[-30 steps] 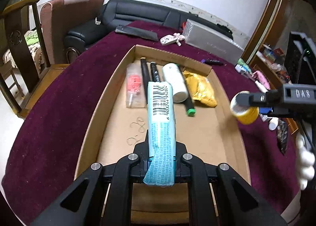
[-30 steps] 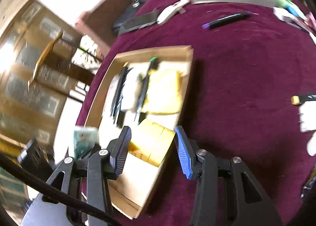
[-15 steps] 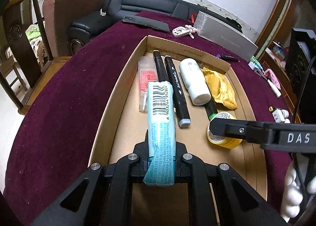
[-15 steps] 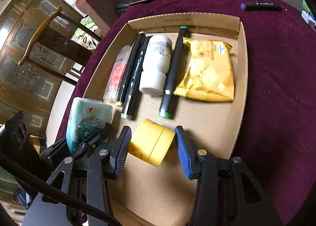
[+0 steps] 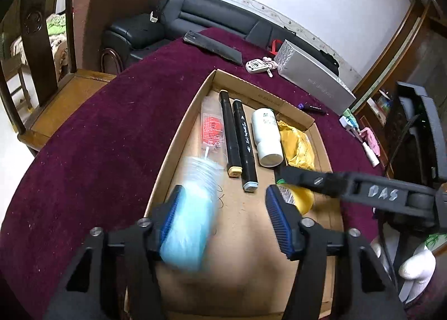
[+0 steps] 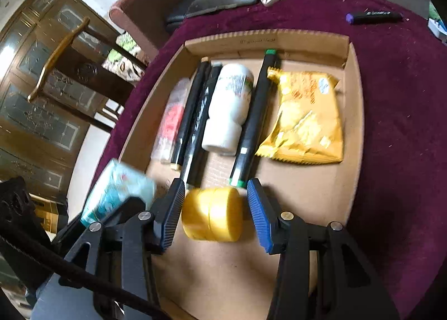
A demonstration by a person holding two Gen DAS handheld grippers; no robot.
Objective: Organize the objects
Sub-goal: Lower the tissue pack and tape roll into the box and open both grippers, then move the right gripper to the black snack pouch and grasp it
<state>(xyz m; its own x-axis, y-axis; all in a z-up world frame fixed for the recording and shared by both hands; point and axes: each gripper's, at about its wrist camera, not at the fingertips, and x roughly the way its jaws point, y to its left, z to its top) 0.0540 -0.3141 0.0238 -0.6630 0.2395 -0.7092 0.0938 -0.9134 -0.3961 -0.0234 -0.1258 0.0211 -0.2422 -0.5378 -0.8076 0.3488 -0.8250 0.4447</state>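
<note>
An open cardboard box (image 5: 178, 135) on the dark red cloth holds a red sachet (image 5: 212, 130), two black markers (image 5: 243, 141), a white bottle (image 5: 266, 135), a third marker (image 6: 251, 124) and a yellow snack bag (image 6: 304, 118). My left gripper (image 5: 223, 216) hangs over the box's near end, jaws opening. The blue tissue pack (image 5: 192, 213) is blurred, leaning on the left finger only, free of the right pad. My right gripper (image 6: 215, 212) is shut on a yellow tape roll (image 6: 212, 213), low over the box floor. One of its fingers (image 5: 315, 180) crosses the left wrist view.
Beyond the box lie a silver carton (image 5: 313, 82), a key fob (image 5: 257, 65), a flat black case (image 5: 212, 46) and a purple-capped pen (image 6: 374, 15). A wooden chair (image 5: 47, 40) and a black sofa stand past the table's edge. A white-gloved hand (image 5: 416, 264) shows at right.
My left jaws went from shut on the tissue pack to wide apart, and the pack now slips down beside the left finger. The right gripper brought the tape roll down into the box.
</note>
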